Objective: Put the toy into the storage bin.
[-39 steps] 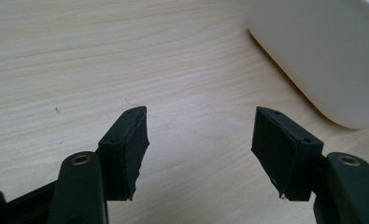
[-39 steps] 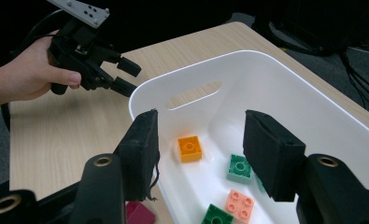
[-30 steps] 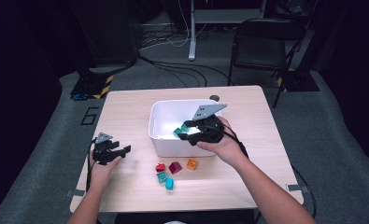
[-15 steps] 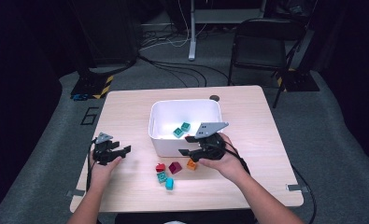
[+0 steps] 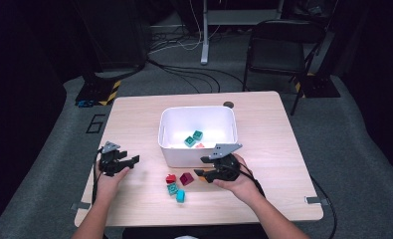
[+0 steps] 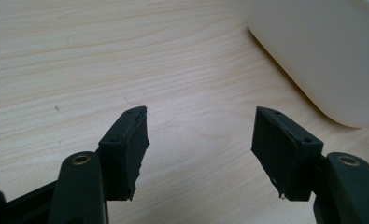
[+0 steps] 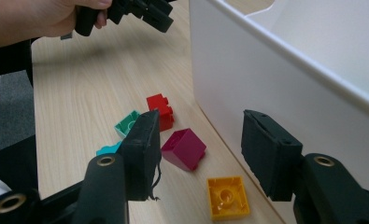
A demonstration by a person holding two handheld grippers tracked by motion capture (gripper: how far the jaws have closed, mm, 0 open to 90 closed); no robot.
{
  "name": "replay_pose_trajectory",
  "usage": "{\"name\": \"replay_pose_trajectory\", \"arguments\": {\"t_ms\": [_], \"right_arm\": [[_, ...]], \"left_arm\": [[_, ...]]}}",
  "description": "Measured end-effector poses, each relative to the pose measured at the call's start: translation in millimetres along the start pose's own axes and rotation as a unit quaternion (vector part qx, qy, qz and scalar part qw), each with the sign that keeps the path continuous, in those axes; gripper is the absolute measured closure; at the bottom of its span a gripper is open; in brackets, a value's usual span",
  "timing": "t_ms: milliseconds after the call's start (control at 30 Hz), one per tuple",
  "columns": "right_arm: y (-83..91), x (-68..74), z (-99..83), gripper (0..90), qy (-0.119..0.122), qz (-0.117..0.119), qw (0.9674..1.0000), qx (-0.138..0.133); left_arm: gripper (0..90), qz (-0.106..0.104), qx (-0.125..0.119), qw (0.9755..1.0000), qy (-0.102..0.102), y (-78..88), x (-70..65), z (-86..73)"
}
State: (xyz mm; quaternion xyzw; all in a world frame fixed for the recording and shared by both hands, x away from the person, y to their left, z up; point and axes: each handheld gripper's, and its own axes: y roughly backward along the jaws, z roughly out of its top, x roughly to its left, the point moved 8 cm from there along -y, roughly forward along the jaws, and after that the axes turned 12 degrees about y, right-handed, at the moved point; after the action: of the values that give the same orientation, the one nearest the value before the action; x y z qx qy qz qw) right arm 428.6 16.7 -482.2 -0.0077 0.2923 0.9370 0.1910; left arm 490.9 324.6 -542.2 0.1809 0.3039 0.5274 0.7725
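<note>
Yellow block (image 7: 226, 197) on worktop (image 7: 98, 88) beside white bin (image 7: 285, 84), below gap of right gripper (image 7: 198, 154); fingers apart, just been closing, nothing clamped.

Your left gripper (image 5: 129, 160) rests low by your left hand (image 5: 108, 175), jaws open and empty. Your right gripper (image 5: 202, 173), in your right hand (image 5: 234, 179), has its jaws apart, just closing slightly, nothing between them.
</note>
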Motion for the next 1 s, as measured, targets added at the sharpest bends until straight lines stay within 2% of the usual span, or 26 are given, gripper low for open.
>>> {"name": "replay_pose_trajectory", "arguments": {"t_ms": [400,567,1000], "right_arm": [[-18.1,2.7,-32.6,47.7,-0.001,-0.009,0.9995,0.031],[-24.0,0.9,-45.7,48.2,-0.015,-0.01,0.9989,0.044],[-34.0,-2.2,-58.3,49.1,-0.01,-0.022,0.9977,0.063]], "left_arm": [[35.7,0.001,0.0,1.0,0.002,-0.2,0.5,0.0],[35.7,0.0,0.002,1.0,0.002,1.0,1.5,0.1],[35.7,-0.001,0.003,1.0,0.001,0.7,1.4,-0.1]]}}
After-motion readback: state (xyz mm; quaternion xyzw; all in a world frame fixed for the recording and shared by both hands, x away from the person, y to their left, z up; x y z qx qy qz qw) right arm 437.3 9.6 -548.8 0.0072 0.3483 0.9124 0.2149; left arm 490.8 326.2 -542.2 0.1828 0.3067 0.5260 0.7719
